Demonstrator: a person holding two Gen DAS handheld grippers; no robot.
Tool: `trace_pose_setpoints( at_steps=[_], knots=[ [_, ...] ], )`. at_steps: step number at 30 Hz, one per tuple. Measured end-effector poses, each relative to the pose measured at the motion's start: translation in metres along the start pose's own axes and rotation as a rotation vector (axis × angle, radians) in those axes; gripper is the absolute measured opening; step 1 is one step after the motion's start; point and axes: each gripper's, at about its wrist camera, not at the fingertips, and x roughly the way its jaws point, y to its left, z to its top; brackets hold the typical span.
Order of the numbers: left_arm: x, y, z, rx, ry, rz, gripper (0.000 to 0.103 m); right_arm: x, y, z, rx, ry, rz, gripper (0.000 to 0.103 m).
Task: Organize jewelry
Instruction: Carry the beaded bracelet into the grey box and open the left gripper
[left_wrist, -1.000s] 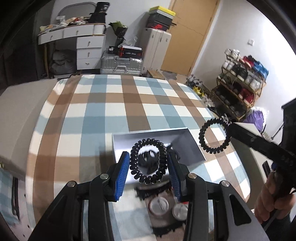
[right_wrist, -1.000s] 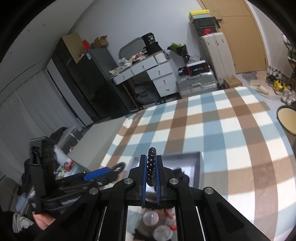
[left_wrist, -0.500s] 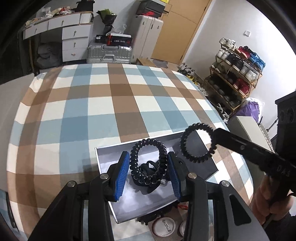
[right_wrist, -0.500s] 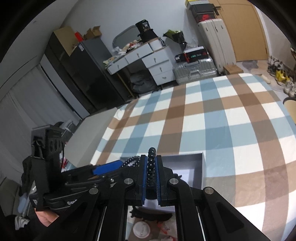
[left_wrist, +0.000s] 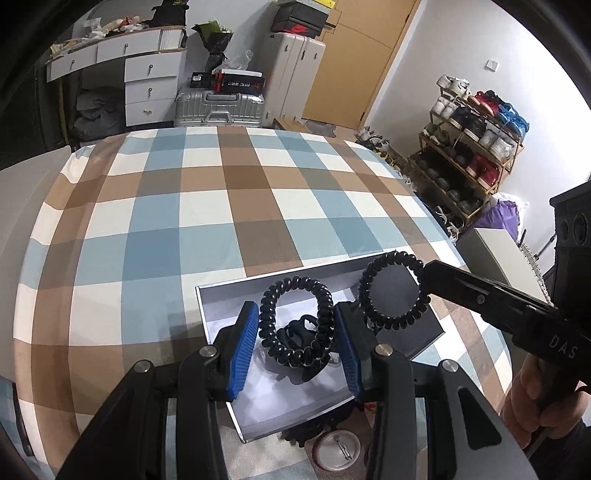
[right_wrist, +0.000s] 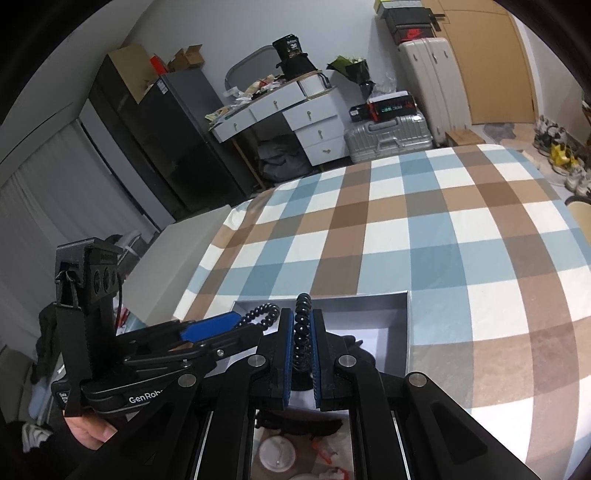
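Dark clump (left_wrist: 301, 334) in the grey open box (left_wrist: 221, 295): mostly hidden behind black coiled hair tie (left_wrist: 295, 321), probably more ties. Round metal pin badge (left_wrist: 338, 450) partly covered by the left tool (left_wrist: 295, 345).

Black coil rings (left_wrist: 295, 325), grey tray (left_wrist: 218, 317), blue-brown-white checked cloth (left_wrist: 221, 206)

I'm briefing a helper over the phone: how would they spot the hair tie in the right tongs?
Find the checked bedspread, then the open grey box lying on it. Two black spiral hair ties hang above it; this hair tie is the rounder one, pinched at its edge by the right tongs, not spanning the blue pads.
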Motion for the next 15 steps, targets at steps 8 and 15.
trace_pose_setpoints(
  at_steps=[8,15],
  knots=[
    [-0.006,-0.003,-0.003,0.018,-0.032,0.017,0.042,0.005,0.004,-0.003,-0.016,0.006,0.021,0.009],
    [-0.020,-0.007,-0.004,0.043,-0.085,0.014,0.069,-0.004,0.001,-0.002,-0.006,-0.043,0.031,0.016]
  ],
)
